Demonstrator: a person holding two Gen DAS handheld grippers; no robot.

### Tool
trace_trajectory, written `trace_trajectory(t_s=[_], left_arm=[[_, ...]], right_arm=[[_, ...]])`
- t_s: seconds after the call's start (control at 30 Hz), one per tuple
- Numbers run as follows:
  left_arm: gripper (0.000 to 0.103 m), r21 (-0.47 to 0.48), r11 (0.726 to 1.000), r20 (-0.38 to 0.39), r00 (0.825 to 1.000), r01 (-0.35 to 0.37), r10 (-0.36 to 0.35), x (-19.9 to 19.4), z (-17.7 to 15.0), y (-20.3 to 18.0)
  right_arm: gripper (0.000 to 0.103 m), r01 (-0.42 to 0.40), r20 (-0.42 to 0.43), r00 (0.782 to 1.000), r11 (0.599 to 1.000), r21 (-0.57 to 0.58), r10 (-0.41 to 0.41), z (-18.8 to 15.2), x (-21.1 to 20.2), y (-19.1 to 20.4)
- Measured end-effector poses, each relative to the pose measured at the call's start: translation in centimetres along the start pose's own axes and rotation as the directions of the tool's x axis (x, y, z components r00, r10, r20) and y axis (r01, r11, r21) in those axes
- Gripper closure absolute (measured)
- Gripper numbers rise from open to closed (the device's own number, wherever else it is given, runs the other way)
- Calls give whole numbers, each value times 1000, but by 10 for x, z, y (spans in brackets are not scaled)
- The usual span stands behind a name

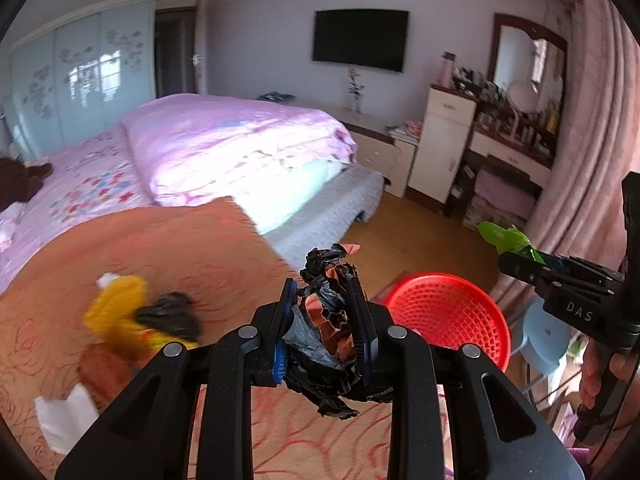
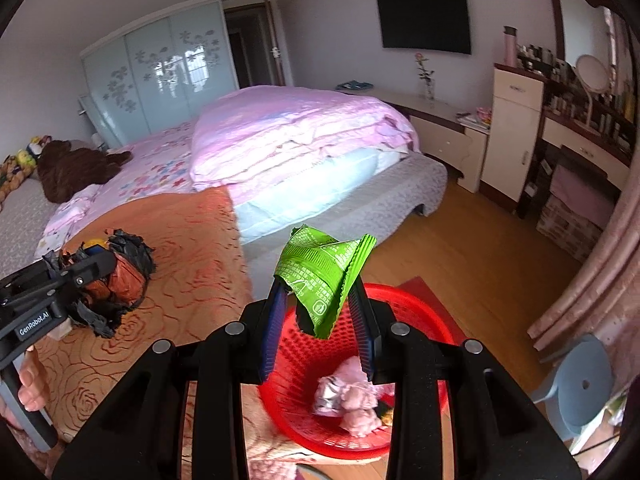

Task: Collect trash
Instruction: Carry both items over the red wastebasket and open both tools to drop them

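While held: two wrappers [image 1: 326, 320]; one basket [image 2: 400, 300]

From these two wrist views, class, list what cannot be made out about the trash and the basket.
- Yellow item and dark scrap on the orange bedspread: left wrist view, motion blur hides what they are.
- Red basket: near rim hidden behind the left tool.
- Green wrapper print: right wrist view, too small to read.
- Basket contents: partly hidden by the right tool.

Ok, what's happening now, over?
Left hand-held gripper shut on black crumpled wrapper. Right hand-held gripper shut on green wrapper, above red basket. Nothing in the way.
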State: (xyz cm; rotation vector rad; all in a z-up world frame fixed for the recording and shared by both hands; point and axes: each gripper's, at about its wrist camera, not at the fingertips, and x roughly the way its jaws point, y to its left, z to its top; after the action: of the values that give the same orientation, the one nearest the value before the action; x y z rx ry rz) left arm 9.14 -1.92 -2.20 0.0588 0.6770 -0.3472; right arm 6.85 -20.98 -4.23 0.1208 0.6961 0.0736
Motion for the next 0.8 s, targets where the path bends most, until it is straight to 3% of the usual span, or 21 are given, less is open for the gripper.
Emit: trace_trajectory(t_s=[0.43,0.8], left_arm=[[78,127,988,-76,994,85,-76,45,-2,-64],[76,121,975,-199,967,188,-162,89,-11,-87]], right_arm=[[72,60,-37,998,994,93,-56,-21,9,-41],[71,86,-104,992,983,160,-70,-32,27,-67]])
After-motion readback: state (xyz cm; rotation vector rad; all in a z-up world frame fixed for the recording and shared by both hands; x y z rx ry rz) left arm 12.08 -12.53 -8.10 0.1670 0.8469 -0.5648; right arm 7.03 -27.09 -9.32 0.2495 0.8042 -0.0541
